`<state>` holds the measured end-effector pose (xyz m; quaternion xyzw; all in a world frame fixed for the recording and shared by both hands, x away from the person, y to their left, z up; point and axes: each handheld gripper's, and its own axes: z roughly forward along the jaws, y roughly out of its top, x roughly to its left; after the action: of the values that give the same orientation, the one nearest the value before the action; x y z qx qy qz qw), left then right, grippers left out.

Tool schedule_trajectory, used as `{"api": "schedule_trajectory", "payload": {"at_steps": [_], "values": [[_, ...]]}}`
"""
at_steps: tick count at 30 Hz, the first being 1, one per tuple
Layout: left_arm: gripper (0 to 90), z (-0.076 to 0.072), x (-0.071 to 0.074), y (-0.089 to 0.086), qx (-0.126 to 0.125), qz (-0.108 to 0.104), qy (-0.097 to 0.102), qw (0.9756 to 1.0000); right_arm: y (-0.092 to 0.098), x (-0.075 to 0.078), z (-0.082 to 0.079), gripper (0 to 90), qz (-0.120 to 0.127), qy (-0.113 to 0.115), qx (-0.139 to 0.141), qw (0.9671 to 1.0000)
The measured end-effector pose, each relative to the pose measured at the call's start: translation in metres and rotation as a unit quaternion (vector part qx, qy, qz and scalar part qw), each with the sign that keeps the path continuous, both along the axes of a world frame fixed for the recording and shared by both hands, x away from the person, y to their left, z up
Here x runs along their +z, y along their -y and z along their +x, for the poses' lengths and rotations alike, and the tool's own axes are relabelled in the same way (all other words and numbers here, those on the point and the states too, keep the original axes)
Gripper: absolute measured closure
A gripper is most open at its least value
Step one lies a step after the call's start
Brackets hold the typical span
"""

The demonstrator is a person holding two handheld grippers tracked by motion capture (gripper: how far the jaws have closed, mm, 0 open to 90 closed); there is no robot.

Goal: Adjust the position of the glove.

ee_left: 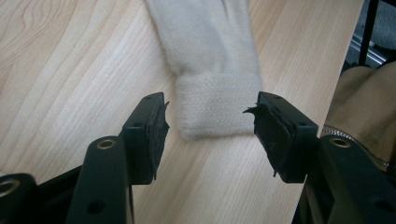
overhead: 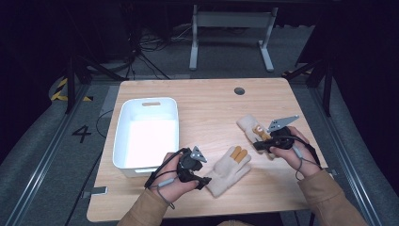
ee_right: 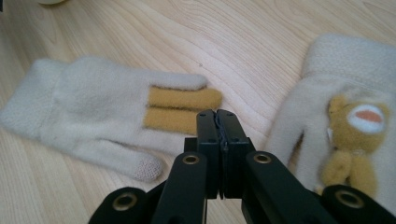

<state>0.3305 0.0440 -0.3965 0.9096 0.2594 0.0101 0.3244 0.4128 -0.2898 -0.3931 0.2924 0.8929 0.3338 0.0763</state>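
A cream glove with two yellow fingers lies flat near the table's front. Its cuff sits between the jaws of my left gripper, which is open, one jaw on each side and neither touching it. A second cream glove with a small bear figure on it lies to the right. My right gripper is shut with nothing in it and hovers over the table between the two gloves, its tip close to the yellow fingers. From above, the right gripper overlaps the bear glove's near end.
A white plastic bin, empty, stands at the table's left. A round cable hole is near the far edge of the wooden table. A tan sleeve is close to the left gripper. Desk legs and cables lie beyond.
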Motion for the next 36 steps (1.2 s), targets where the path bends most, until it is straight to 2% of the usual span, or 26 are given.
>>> {"api": "schedule_trajectory", "payload": {"at_steps": [2, 3, 11, 14, 15, 16, 17, 20, 25, 31, 34, 36], "values": [[44.3, 0.0, 0.0, 0.0, -0.005, 0.001, 0.001, 1.0, 0.0, 0.0, 0.0, 90.0, 0.001, -0.001, 0.002, 1.0], [44.0, 0.0, 0.0, -0.001, -0.011, 0.004, 0.0, 0.9999, -0.003, -0.002, 0.0, 90.0, 0.008, -0.006, 0.015, 0.9998], [43.5, -0.001, 0.002, -0.004, -0.011, -0.002, 0.001, 0.9999, -0.015, -0.008, 0.0, 90.0, 0.002, -0.008, 0.031, 0.9995], [42.6, -0.002, 0.001, -0.006, -0.008, 0.0, 0.001, 1.0, -0.024, -0.012, 0.001, 89.9, 0.009, -0.015, 0.038, 0.9991], [41.6, -0.002, 0.0, -0.007, -0.005, 0.004, 0.005, 1.0, -0.035, -0.017, 0.002, 89.8, 0.022, -0.021, 0.054, 0.9981], [41.4, -0.002, 0.0, -0.007, -0.005, 0.004, 0.005, 1.0, -0.035, -0.017, 0.002, 89.8, 0.022, -0.021, 0.054, 0.9981], [41.2, -0.004, 0.0, -0.008, -0.004, 0.006, 0.007, 0.9999, -0.045, -0.02, 0.003, 89.8, 0.011, -0.021, 0.065, 0.9976], [41.1, -0.006, 0.0, -0.009, -0.004, 0.005, 0.006, 1.0, -0.052, -0.022, 0.004, 89.8, 0.009, -0.019, 0.073, 0.9971], [40.4, -0.009, -0.001, -0.011, -0.001, 0.007, 0.009, 0.9999, -0.057, -0.025, 0.009, 89.5, 0.019, -0.021, 0.076, 0.9967], [40.0, -0.014, -0.001, -0.011, -0.001, 0.009, 0.013, 0.9999, -0.062, -0.033, 0.016, 87.5, 0.003, -0.015, 0.069, 0.9975], [39.9, -0.015, -0.001, -0.012, -0.001, 0.01, 0.013, 0.9999, -0.063, -0.036, 0.018, 87.6, 0.005, -0.01, 0.072, 0.9973], [39.8, -0.014, -0.002, -0.012, -0.002, 0.011, 0.012, 0.9999, -0.065, -0.041, 0.02, 88.3, -0.005, -0.011, 0.075, 0.9971]]}}
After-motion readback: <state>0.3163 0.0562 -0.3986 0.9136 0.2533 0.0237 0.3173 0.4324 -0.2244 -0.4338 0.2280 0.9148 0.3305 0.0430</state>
